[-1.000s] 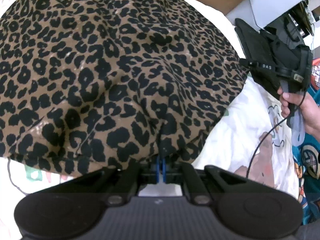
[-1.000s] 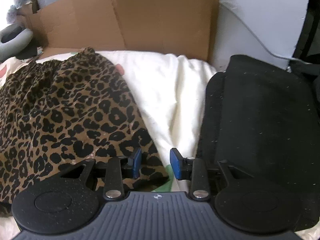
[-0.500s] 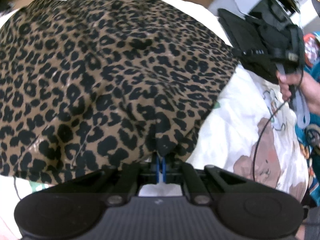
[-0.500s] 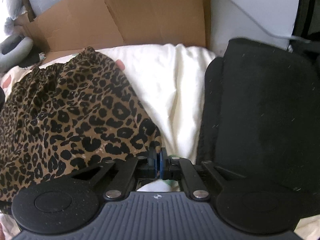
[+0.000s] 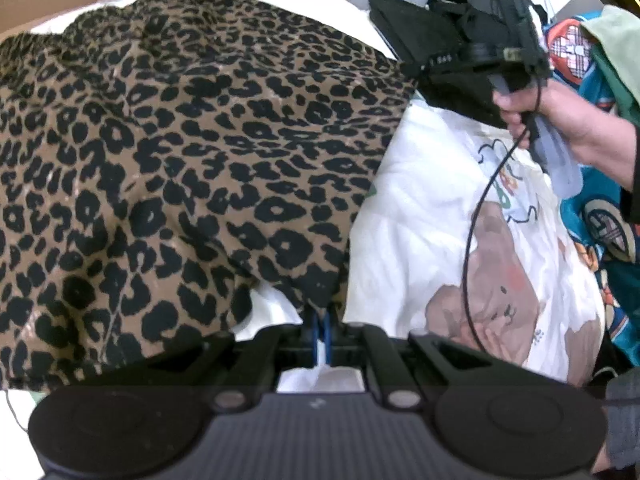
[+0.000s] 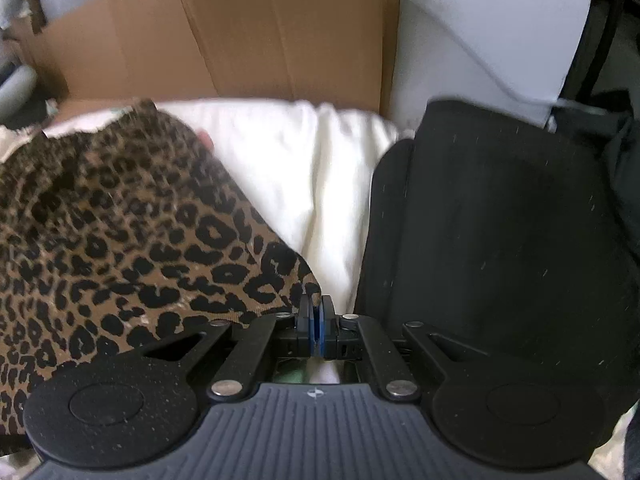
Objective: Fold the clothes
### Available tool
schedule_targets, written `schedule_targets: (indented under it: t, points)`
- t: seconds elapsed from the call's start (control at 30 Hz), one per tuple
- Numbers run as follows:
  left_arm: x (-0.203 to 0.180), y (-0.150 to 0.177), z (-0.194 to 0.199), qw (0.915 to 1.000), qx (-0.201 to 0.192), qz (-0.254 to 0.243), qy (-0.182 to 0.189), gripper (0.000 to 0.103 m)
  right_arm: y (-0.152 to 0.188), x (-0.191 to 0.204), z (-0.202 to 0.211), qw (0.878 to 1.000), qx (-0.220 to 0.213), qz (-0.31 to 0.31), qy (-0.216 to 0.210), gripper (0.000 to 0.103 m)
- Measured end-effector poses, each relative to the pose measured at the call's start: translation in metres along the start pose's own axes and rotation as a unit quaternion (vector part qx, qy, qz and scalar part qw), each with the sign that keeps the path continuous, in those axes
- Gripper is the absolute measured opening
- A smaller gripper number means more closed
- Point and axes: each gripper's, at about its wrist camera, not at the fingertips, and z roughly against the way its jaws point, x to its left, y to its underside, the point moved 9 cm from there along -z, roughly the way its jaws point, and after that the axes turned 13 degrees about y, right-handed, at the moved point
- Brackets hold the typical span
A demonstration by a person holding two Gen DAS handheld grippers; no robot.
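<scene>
Both of my grippers are clenched on the leopard-print garment (image 5: 192,152). My left gripper (image 5: 320,326) pinches a near corner of its hem between the blue pads, and the cloth bunches into a dark fold right at the tips. My right gripper (image 6: 316,322) has its pads pressed together on the garment's (image 6: 132,240) other near corner, the fabric running away to the left of it. The garment lies spread on a white sheet (image 5: 432,216) with a cartoon print. Its gathered edge points away from me, toward the cardboard (image 6: 240,36) at the back; I cannot tell its long axis. A black folded item (image 6: 500,220) lies just to the right on the sheet. My right hand (image 5: 560,112) shows in the left view, gripping the handle.
</scene>
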Motion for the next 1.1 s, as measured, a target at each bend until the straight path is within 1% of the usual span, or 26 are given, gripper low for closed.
schedule_targets:
  t: [0.13, 0.2, 0.3, 0.37, 0.47, 0.63, 0.87, 1.0, 1.1]
  points:
    - [-0.003, 0.001, 0.009, 0.9994, 0.005, 0.009, 0.034, 0.006, 0.004, -0.004, 0.0, 1.0, 0.005, 0.0, 0.024, 0.005]
    - [-0.002, 0.0, 0.015, 0.9992, 0.0, 0.01, 0.039, 0.007, 0.002, -0.008, 0.004, 1.0, 0.001, -0.003, 0.031, 0.005]
    - [0.0, -0.019, 0.021, 0.9981, -0.027, 0.026, 0.049, 0.007, -0.002, -0.014, 0.014, 0.999, -0.009, -0.014, 0.03, 0.005]
    - [-0.001, -0.034, 0.03, 0.9969, -0.052, 0.024, 0.053, 0.007, -0.005, -0.015, 0.022, 0.999, -0.018, -0.023, 0.025, 0.006]
    - [0.001, -0.055, 0.032, 0.9959, -0.075, 0.016, 0.047, 0.007, -0.011, -0.008, 0.033, 0.999, -0.032, -0.028, 0.006, 0.008]
    - [0.014, -0.064, 0.018, 0.9965, -0.074, 0.012, 0.037, 0.007, -0.019, 0.022, 0.043, 0.998, -0.051, -0.005, -0.029, 0.008]
    - [0.031, -0.045, -0.011, 0.998, -0.045, 0.032, 0.03, 0.007, -0.018, 0.068, 0.049, 0.996, -0.045, 0.013, -0.08, 0.008]
    - [0.033, -0.029, -0.027, 0.9966, -0.035, 0.053, 0.052, 0.006, -0.008, 0.101, 0.055, 0.992, -0.035, 0.031, -0.117, 0.008]
    - [0.033, -0.028, -0.018, 0.9964, -0.041, 0.055, 0.05, 0.006, 0.005, 0.128, 0.06, 0.988, -0.025, 0.051, -0.146, 0.008]
